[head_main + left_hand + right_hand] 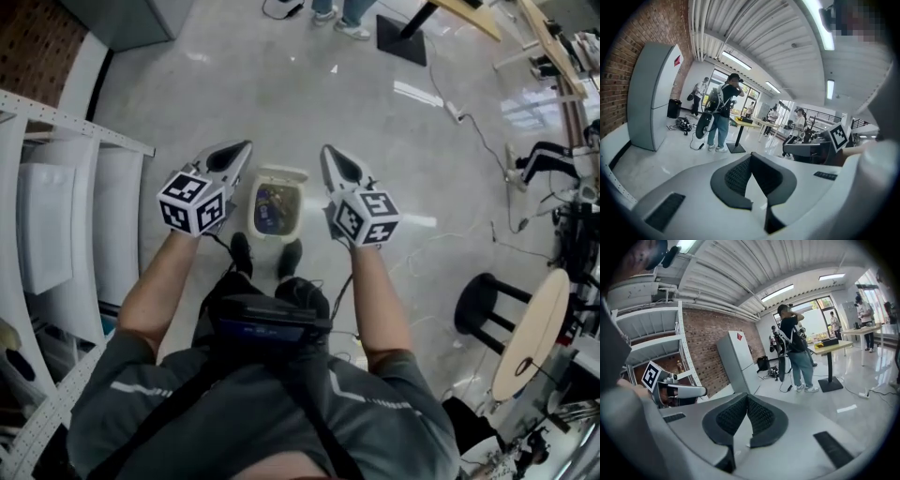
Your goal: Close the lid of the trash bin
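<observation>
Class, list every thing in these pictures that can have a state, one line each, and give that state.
trash bin: open at the top, with dark contents inside.
lid: up, tipped back behind the opening.
left claw: shut, holding nothing, above the floor.
right claw: shut, holding nothing, above the floor.

Open floor (pixel 394 131) lay beyond and beside the trash bin (pixel 279 174). The person's shoes (pixel 241 253) stood just behind it, white shelving (pixel 56 225) flanked the left, and a black stool (pixel 478 305) stood well apart at right.
</observation>
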`<state>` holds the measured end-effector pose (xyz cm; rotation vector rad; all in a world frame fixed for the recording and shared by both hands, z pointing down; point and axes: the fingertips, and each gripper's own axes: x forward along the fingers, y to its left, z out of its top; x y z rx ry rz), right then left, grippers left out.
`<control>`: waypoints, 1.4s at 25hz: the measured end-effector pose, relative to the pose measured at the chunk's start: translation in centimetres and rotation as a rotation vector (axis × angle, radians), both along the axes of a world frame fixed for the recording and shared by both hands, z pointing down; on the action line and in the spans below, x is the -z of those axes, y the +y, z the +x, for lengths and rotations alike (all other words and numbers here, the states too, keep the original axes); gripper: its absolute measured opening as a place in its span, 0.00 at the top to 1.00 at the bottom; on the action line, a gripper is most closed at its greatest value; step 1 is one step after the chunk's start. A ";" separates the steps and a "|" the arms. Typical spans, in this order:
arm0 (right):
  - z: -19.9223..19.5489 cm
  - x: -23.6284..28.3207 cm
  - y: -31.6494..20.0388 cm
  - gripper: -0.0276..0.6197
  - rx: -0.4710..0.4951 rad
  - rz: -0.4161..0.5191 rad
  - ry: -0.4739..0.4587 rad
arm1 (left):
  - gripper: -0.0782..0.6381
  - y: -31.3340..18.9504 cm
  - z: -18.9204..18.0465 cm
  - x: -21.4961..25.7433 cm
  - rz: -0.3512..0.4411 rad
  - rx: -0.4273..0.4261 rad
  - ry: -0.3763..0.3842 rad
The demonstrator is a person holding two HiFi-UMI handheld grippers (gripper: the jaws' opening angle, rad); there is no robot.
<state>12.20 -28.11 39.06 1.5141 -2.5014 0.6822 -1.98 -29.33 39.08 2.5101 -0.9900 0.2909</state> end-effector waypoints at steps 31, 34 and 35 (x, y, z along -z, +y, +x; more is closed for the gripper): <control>-1.5 -28.9 -2.1 0.94 -0.040 -0.451 0.020 | 0.90 -3.1 3.1 -28.0 -0.411 0.007 -0.211; -1.4 -29.2 -2.4 0.94 -0.040 -0.443 0.020 | 0.90 -3.3 3.3 -28.5 -0.417 0.013 -0.205; -1.4 -29.4 -2.5 0.94 -0.041 -0.443 0.020 | 0.90 -3.3 3.4 -28.6 -0.418 0.010 -0.204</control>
